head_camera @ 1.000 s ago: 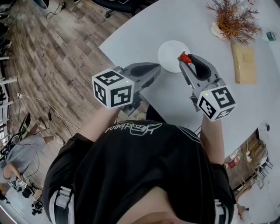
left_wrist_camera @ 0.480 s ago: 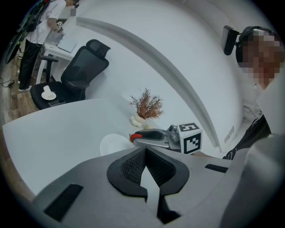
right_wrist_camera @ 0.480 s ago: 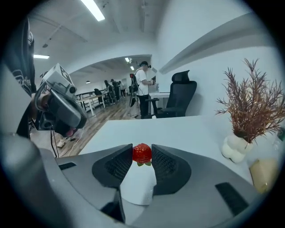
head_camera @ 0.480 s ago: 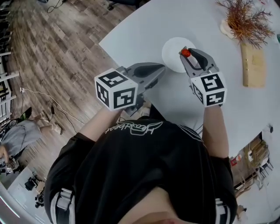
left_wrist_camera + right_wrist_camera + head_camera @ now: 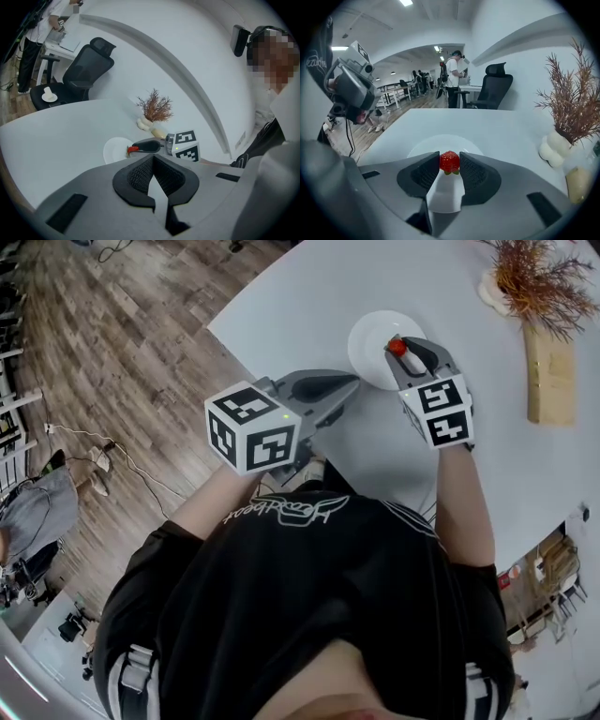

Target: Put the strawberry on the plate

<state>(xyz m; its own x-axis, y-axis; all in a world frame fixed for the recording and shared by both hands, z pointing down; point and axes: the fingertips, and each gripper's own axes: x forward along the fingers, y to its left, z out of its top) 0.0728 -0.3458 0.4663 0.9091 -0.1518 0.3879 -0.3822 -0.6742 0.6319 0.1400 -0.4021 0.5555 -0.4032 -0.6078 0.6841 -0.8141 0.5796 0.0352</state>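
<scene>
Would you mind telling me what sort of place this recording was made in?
Probably an open-plan office or lab: a black swivel office chair stands behind the white table, and people stand by rows of desks under ceiling strip lights.

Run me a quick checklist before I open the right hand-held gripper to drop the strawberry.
1. Grip: ok. The strawberry sits pinched between the jaws of the right hand-held gripper.
2. Over target: ok. In the head view it overlaps the right part of the plate.
3. Drop height above the plate: cannot tell.
4. Left hand-held gripper out of the way: ok. Jaws together, empty, short of the plate.
5. Dried plant clear of the plate: ok.
</scene>
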